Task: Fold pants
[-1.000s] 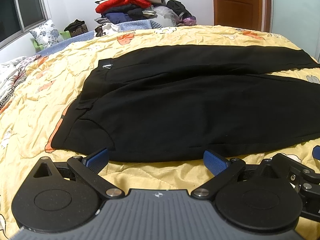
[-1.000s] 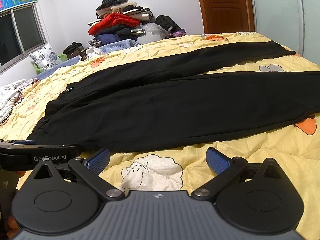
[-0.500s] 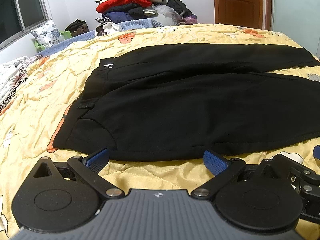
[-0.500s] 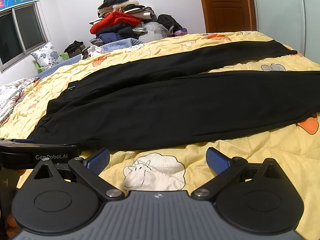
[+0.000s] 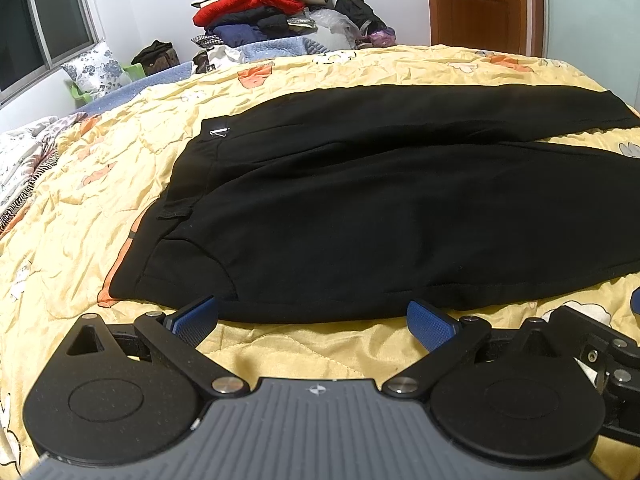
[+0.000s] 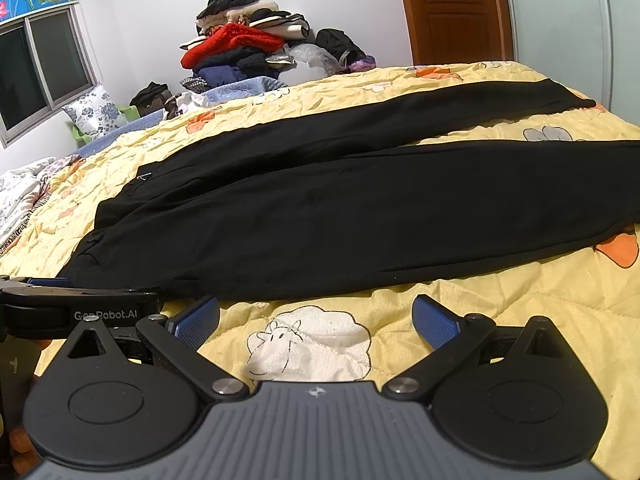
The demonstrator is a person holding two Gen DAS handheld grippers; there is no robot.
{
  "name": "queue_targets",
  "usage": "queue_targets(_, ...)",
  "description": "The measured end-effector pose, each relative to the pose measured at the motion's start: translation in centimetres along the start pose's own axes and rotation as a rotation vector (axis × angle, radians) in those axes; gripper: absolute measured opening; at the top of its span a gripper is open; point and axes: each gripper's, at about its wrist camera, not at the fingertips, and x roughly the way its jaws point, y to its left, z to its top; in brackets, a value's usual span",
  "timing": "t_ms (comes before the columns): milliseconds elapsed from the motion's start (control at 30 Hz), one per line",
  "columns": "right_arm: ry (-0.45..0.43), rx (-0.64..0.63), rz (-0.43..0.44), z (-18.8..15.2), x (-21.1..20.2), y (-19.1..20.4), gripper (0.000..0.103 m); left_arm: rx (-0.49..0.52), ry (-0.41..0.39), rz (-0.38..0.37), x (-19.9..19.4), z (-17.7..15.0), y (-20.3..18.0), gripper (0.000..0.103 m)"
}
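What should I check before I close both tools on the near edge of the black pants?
1. Left tool open, nothing between its blue pads: ok.
2. Right tool open and empty: ok.
3. Black fabric pants spread flat on the yellow quilted bedspread, legs side by side: ok.
4. Left tool at the near hem by the waist end: ok, the pad tips reach the edge.
5. Right tool at the near hem: not ok, bare bedspread with a white sheep print lies between it and the pants.
6. Far leg's cuff lying flat: cannot tell.
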Motion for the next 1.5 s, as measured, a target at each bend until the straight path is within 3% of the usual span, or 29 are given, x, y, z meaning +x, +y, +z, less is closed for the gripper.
queue_targets(133, -0.023, -0.018, 0.01, 0.3, -0.4, -0.1, 0.103, -0.009, -0.03, -0.008, -0.4, 0.3, 0.5, 0.102)
queue_targets(233, -0.131, -0.092, 0.073, 1.3, -2.0, 0.3, 0.103, -0.028, -0.097, 0.007, -0.9, 1.1, 2.0, 0.102)
queue_targets(333, -0.245, -0.278, 0.11, 3.4, -3.2, 1.9, 0.103, -0.068, -0.106, 0.005, -0.5, 2.4, 4.0, 0.102)
queue_targets(433, -0.275, -0.494, 0.116, 6.3, -2.0, 4.0, 0.103, -0.128, -0.099, -0.014, 0.2, 3.7, 6.3, 0.102)
queue_targets(533, -0.275, -0.582, 0.168, 9.7, 1.1, 5.2, 0.103, -0.175, -0.147, 0.013, 0.4, 4.6, 8.3, 0.102)
queue_targets(633, -0.219, -0.589, 0.223, 13.7, 5.7, 6.0, 0.103, -0.215, -0.154, 0.028, 1.4, 5.8, 10.3, 0.102)
queue_targets(767, -0.175, -0.555, 0.38, 19.0, 12.3, 6.8, 0.103, -0.222, -0.106, 0.017, 3.1, 7.6, 12.3, 0.102)
queue_targets(833, -0.062, -0.563, 0.464, 21.3, 16.7, 7.7, 0.103, -0.23, -0.088, 0.034, 4.0, 8.3, 13.2, 0.102)
queue_targets(933, 0.131, -0.64, 0.439, 23.4, 23.6, 9.4, 0.103, -0.258, -0.041, 0.02, 5.8, 9.4, 14.4, 0.102)
queue_targets(1067, 0.225, -0.772, 0.389, 24.7, 29.7, 10.3, 0.103, -0.25, -0.032, 0.031, 6.8, 10.5, 15.3, 0.102)
queue_targets(1133, 0.251, -0.774, 0.421, 25.5, 31.5, 10.2, 0.103, -0.243, -0.032, 0.056, 7.6, 11.2, 15.3, 0.102)
queue_targets(1200, 0.338, -0.756, 0.498, 26.2, 33.4, 10.3, 0.103, -0.25, -0.029, 0.054, 8.7, 12.1, 15.5, 0.102)
queue_targets(1267, 0.414, -0.762, 0.521, 26.3, 34.9, 10.3, 0.102, -0.264, -0.012, 0.032, 10.1, 13.2, 15.7, 0.102)
queue_targets(1367, 0.422, -0.821, 0.547, 25.8, 35.0, 10.4, 0.099, -0.297, 0.029, -0.021, 12.5, 14.9, 16.0, 0.102)
queue_targets(1400, 0.421, -0.829, 0.552, 25.8, 34.8, 10.4, 0.093, -0.324, 0.039, -0.034, 13.3, 15.6, 16.2, 0.101)
queue_targets(1467, 0.408, -0.836, 0.562, 26.0, 34.6, 10.3, 0.069, -0.385, 0.05, -0.068, 14.6, 16.7, 16.6, 0.101)
queue_targets(1500, 0.399, -0.832, 0.561, 26.2, 34.6, 10.2, 0.049, -0.422, 0.049, -0.097, 15.3, 17.3, 16.7, 0.101)
